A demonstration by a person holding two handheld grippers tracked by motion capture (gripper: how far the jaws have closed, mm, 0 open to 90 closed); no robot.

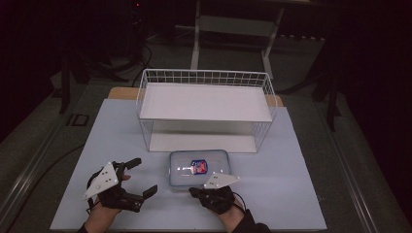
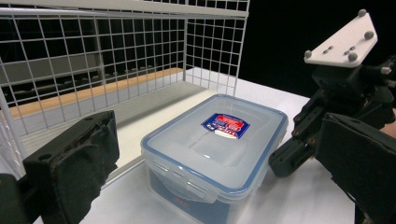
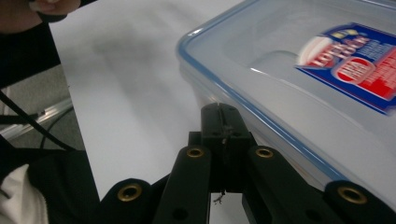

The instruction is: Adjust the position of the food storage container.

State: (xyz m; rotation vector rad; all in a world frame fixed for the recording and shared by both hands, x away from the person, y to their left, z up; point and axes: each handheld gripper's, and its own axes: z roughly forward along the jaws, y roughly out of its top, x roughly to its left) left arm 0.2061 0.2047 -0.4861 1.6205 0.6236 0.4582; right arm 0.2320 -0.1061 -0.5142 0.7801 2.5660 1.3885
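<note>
A clear plastic box point(image 1: 199, 167) with a blue-rimmed lid and a red and blue label lies on the white table, just in front of the wire rack. My left gripper point(image 1: 145, 175) is open to the left of the box, its jaws spread wide with nothing between them. In the left gripper view the box point(image 2: 215, 149) lies ahead between the two pads point(image 2: 74, 163). My right gripper point(image 1: 193, 191) is shut at the box's near edge. In the right gripper view its closed tips point(image 3: 223, 119) sit against the side of the box point(image 3: 303, 79), just under the blue rim.
A white wire rack point(image 1: 206, 109) with an upper and a lower shelf stands behind the box, its open front facing me. The table point(image 1: 291, 194) has free room to the right of the box. The surroundings are dark, with a frame point(image 1: 233, 29) behind the table.
</note>
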